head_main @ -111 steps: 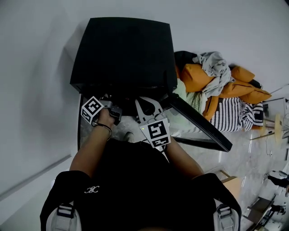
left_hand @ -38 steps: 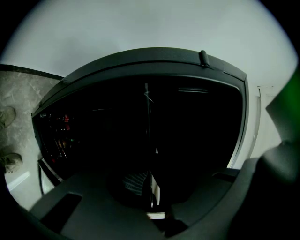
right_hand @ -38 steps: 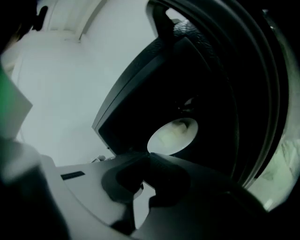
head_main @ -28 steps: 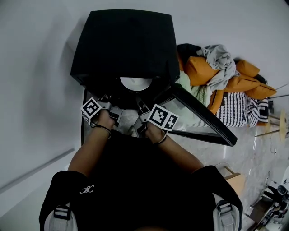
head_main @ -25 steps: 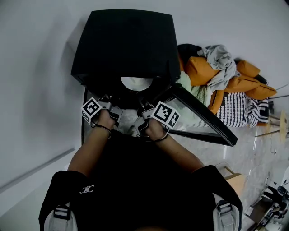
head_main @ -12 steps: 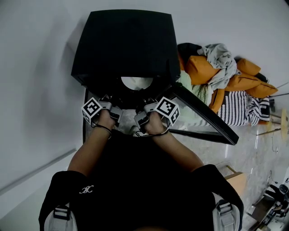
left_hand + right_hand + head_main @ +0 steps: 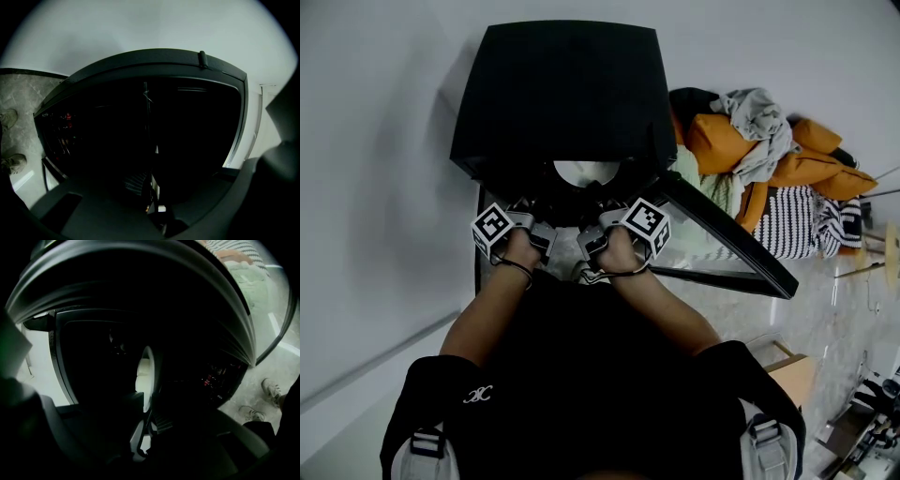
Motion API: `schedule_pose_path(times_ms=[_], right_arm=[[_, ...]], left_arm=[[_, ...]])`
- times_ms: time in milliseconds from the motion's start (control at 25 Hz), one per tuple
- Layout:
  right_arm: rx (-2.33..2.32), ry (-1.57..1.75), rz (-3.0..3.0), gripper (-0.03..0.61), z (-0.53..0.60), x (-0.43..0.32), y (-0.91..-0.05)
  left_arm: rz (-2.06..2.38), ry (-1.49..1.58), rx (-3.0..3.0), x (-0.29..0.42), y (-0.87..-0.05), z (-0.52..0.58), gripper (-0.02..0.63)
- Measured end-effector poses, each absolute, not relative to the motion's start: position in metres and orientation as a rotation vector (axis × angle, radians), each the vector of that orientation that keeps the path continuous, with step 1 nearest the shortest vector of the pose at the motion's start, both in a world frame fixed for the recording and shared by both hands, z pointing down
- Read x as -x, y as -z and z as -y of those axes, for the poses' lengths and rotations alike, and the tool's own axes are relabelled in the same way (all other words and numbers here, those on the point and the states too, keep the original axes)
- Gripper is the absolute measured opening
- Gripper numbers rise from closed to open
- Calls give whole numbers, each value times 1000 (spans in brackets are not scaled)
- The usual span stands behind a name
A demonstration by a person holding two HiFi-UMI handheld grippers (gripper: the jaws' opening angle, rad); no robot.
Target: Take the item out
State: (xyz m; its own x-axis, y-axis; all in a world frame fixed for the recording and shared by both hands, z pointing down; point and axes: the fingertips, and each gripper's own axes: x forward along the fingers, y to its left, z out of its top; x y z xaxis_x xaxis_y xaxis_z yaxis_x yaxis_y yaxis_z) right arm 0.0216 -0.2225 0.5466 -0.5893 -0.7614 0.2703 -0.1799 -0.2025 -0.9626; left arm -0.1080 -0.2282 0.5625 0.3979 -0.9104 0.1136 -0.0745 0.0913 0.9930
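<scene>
- Black boxy oven-like appliance (image 7: 558,94) stands against a pale wall, its glass-paned door (image 7: 722,248) swung open to the right.
- Heap of orange, grey and striped fabrics (image 7: 769,178) lies beside it.
- Round white plate (image 7: 586,172) is just inside the dark cavity, near the front.
- Right gripper (image 7: 149,416) is clamped on the plate's rim.
- Left gripper (image 7: 149,187) reaches into the opening with its jaws nearly together; darkness hides whether they pinch anything.
- Small white emblem (image 7: 475,396) on the person's black sleeve is too small to read.

Pale wall (image 7: 375,141), marbled floor (image 7: 825,319), cushion pile (image 7: 722,141) (orange, striped)
</scene>
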Motion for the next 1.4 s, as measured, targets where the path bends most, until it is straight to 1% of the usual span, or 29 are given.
schedule_pose_path(times_ms=[280, 360, 440, 1400], right_arm=[[1068, 1843, -1579, 57, 227, -21, -549], [1067, 1849, -1567, 32, 226, -21, -551], [1063, 1849, -1560, 26, 225, -21, -551], [1031, 1853, -1625, 23, 204, -27, -552]], left_arm=[[965, 783, -1356, 106, -563, 229, 37], [961, 776, -1361, 105, -563, 229, 37], [955, 770, -1366, 105, -563, 228, 37], [937, 786, -1387, 104, -565, 234, 37]])
